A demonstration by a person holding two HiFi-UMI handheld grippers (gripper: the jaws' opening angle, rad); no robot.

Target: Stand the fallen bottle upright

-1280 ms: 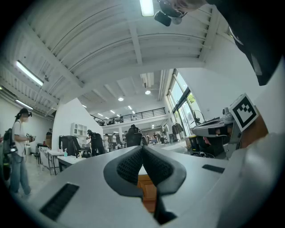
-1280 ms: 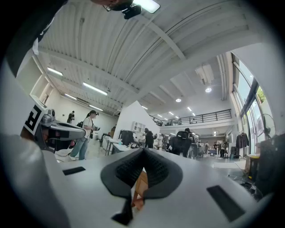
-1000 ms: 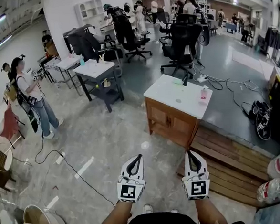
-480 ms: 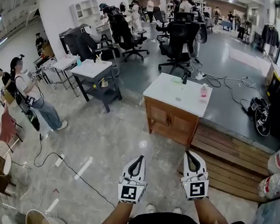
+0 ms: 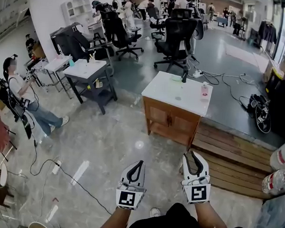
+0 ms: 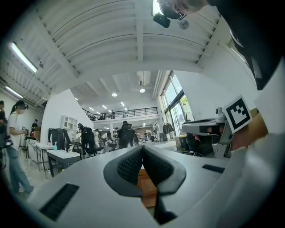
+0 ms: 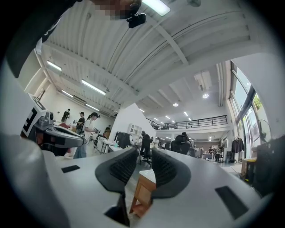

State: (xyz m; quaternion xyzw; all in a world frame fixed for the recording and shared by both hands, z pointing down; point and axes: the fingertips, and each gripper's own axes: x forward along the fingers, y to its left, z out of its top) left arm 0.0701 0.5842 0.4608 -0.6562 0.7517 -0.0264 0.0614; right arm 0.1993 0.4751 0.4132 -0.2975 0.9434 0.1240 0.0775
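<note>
Left gripper (image 5: 138, 163): lower centre of the head view, held over the pale floor (image 5: 106, 142). In the left gripper view its jaws (image 6: 142, 149) meet at the tips, closed, with nothing between them.

Right gripper (image 5: 192, 155): just right of the left one, over the near edge of the wooden platform (image 5: 232, 154). In the right gripper view its jaws (image 7: 143, 154) stand a narrow gap apart and have just been opening. Nothing is between them; only the distant cabinet (image 7: 143, 189) shows through the gap.

Bottle (image 5: 205, 91): small and pinkish, on the white worktop (image 5: 173, 93) of the wooden cabinet (image 5: 168, 122), in the upper centre of the head view, near the worktop's right edge. It is well apart from both grippers. At this size it cannot be told whether it stands or lies.

A dark object (image 5: 184, 78) stands at the worktop's far edge. A person (image 5: 17, 90) stands at the left of the frame.
</note>
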